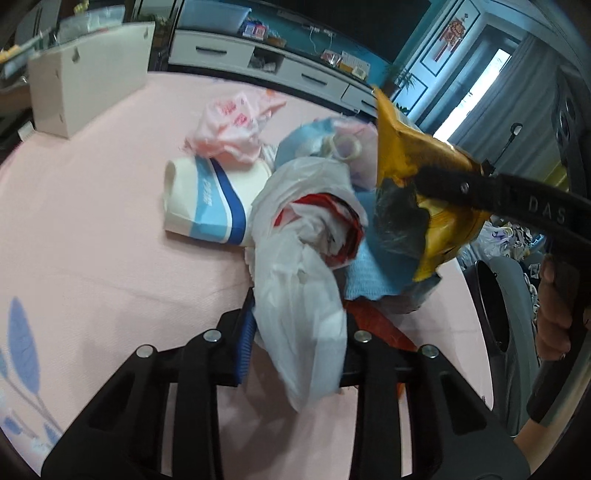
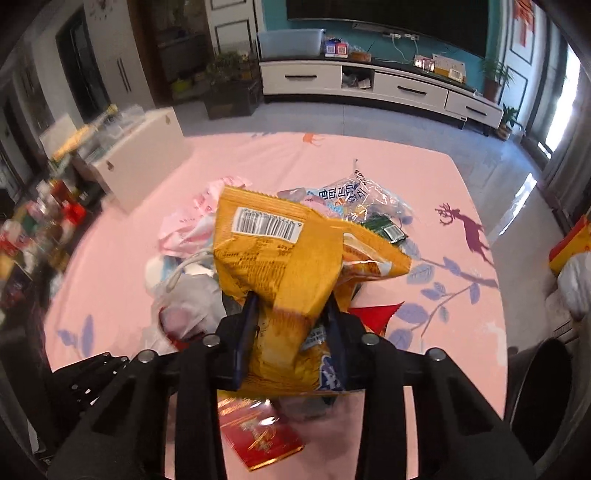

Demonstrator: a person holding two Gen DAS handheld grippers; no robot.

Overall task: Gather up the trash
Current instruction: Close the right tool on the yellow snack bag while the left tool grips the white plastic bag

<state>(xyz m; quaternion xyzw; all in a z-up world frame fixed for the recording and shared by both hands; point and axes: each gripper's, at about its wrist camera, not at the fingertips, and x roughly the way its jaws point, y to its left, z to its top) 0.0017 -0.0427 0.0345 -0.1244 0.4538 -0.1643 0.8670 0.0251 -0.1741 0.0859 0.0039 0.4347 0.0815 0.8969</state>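
A pink cloth (image 2: 303, 162) printed with blue leaves and a purple deer covers the worktop, and the trash lies heaped near its middle. In the heap are a paper cup (image 1: 207, 199) on its side with blue bands, a crumpled pink bag (image 1: 229, 125), a clear printed wrapper (image 2: 354, 195) and a small green packet (image 2: 386, 227); a red packet (image 2: 258, 435) lies nearer, flat on the cloth.

The left gripper (image 1: 295, 332) is closed on a white plastic bag (image 1: 299, 288) that rises from the heap. The right gripper (image 2: 291, 325) clamps a yellow snack bag (image 2: 280, 251), held above the pile with its barcode facing up; whether the bag touches the trash beneath is hard to tell.

A white box (image 1: 92, 74) stands at the cloth's far left corner. Beyond lies a grey floor, then a long white TV cabinet (image 2: 369, 85) against a teal wall under a dark screen (image 2: 388, 14), with potted plants at either end. A grey curtain (image 1: 517, 92) hangs beside a bright window on the right. A blurred shelf of bottles (image 2: 40, 221) fills the left edge.
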